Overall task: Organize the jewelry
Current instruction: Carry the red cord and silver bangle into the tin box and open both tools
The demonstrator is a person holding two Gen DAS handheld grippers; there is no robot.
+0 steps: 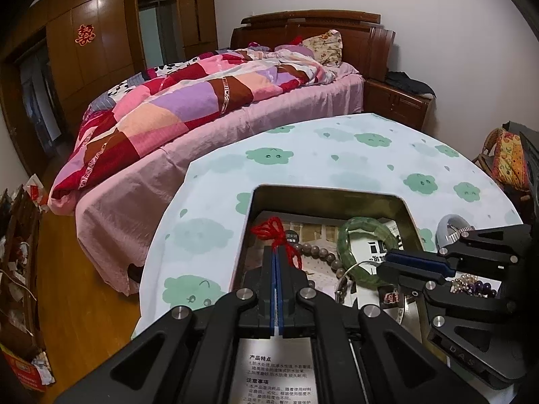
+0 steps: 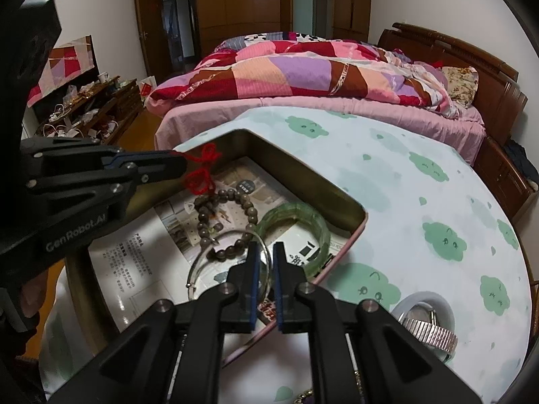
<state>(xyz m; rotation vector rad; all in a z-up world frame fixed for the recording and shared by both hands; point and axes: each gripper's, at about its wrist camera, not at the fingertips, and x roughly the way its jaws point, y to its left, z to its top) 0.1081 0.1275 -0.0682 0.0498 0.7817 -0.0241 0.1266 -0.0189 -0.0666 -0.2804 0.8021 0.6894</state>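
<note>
Bare tablecloth (image 2: 387, 175) beyond crowded tin (image 2: 303, 171)

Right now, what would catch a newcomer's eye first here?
The open metal tin on the cloud-print table, holding a green bangle and brown beads. The left claw pinches a bright red string above it. Behind lies a bed with a patchwork quilt.

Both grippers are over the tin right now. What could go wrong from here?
1. The left gripper is pinched on the red cord; lifting may drag the brown bead bracelet, if attached, into the green bangle.
2. The right gripper, jaws slightly apart, straddles the thin clear bangle; it could slip out.
3. The two grippers sit close inside the tin; they might collide.
</note>
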